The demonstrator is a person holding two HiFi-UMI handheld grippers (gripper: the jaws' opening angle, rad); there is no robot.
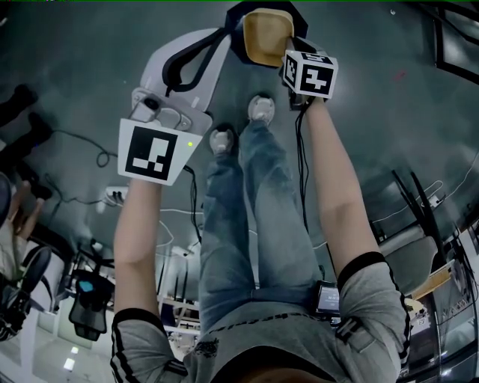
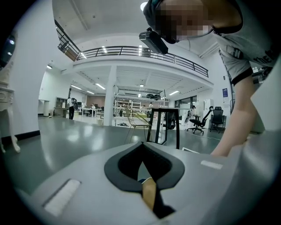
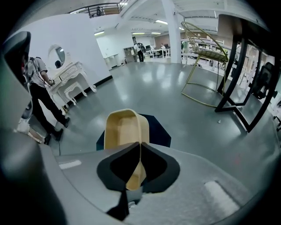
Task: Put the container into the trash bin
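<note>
Two grippers are out over the grey floor (image 1: pixel 389 120) in the head view. The right gripper (image 1: pixel 289 46) has the tan container (image 1: pixel 267 34) up over the dark trash bin (image 1: pixel 233 15), and the left gripper (image 1: pixel 223 32) is just beside it.

Left gripper view: fingers pressed together at the tips, with a thin tan sliver in the slit behind them, can't tell what it is.

Right gripper view: fingers pinching the container's wall, the rest of it sticking out past them above the bin.
</note>
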